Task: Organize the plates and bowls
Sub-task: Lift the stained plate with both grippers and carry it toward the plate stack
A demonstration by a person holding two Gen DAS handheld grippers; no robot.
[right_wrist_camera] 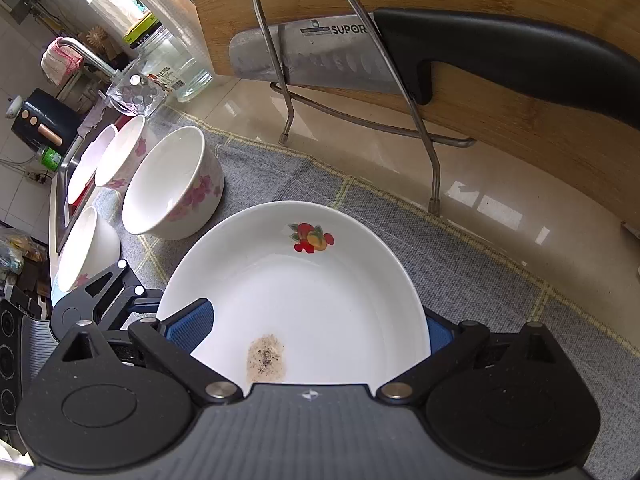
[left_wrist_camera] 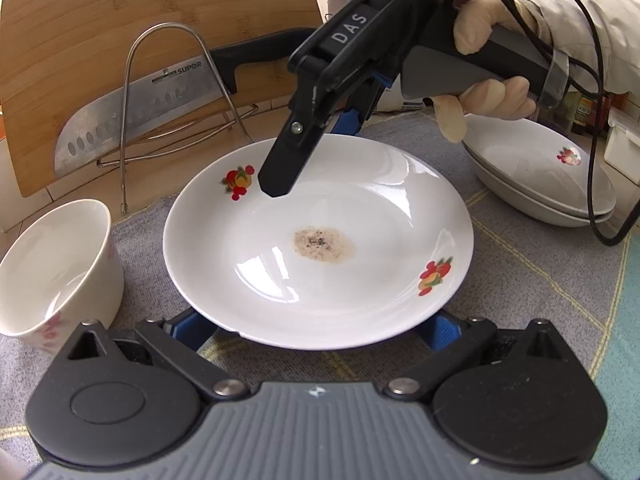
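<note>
White glazed china, the fruit-patterned plate lies on the grey mat just in front of the wire rack, a brown speckled stain at its centre. Both tools are at it from opposite sides: the left gripper has its blue pads spread wide with the plate's near rim between them, and the right gripper likewise stands open around the opposite rim, clamping nothing. The step in hand looks like taking up this plate. Next, one pair of fingers must close on the rim and carry it to the stacked plates, right of the rack, clear of the flowered bowl on its left.
</note>
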